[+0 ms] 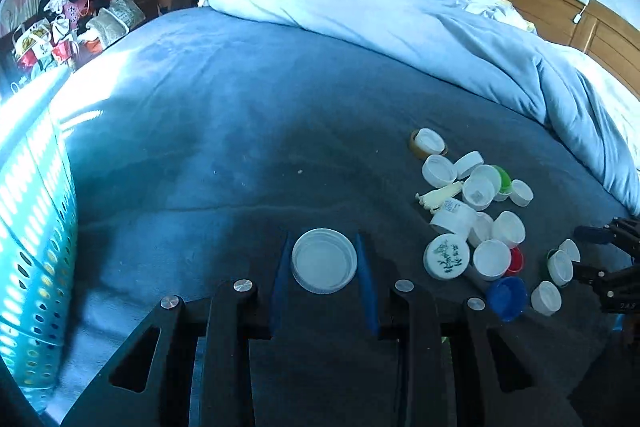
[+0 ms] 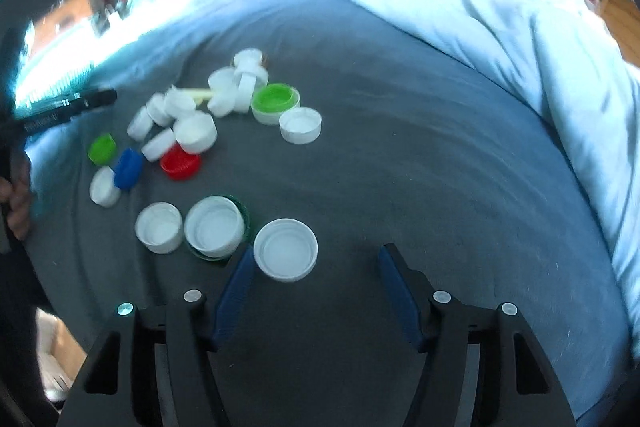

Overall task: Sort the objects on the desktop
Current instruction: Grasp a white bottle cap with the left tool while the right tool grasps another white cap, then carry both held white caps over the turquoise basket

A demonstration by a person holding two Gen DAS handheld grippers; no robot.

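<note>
White cap (image 1: 324, 261) open side up; mixed caps (image 1: 476, 219) clustered on bedsheet.

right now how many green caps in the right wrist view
3: big green cap beside the pile, small green cap at left, dark green cap under a white one. More may be hidden.

White caps (image 1: 492, 227); single blue cap (image 2: 128, 169), red cap (image 2: 181, 165); grey-blue bedsheet (image 1: 240, 131); teal perforated basket (image 1: 36, 227)

Plastic caps lying on matt cloth

Smooth white plastic caps (image 2: 285, 249) are resting on the bed's matt grey-blue sheet (image 1: 240, 131); a soft quilt (image 1: 400, 23) is bunching behind.
</note>
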